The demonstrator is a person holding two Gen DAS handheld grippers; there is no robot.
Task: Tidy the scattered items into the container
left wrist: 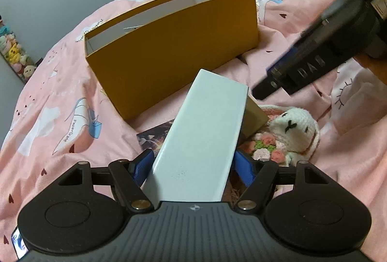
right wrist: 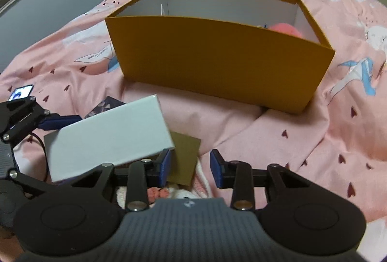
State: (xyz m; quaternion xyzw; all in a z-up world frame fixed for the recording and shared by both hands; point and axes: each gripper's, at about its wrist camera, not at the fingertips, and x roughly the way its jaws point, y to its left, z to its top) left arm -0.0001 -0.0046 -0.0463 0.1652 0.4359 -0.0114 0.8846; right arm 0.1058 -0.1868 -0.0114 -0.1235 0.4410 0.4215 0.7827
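Gripping a long white rectangular cardboard box (left wrist: 200, 141) between its blue pads, the left gripper (left wrist: 193, 164) holds it tilted above the pink printed bedspread (left wrist: 48, 121), just short of the open orange cardboard container (left wrist: 169, 44). The right gripper (right wrist: 189, 168) hovers with jaws apart and nothing clamped, over a white crocheted bunny with pink flowers (left wrist: 292, 131) and a tan card (right wrist: 186, 158).
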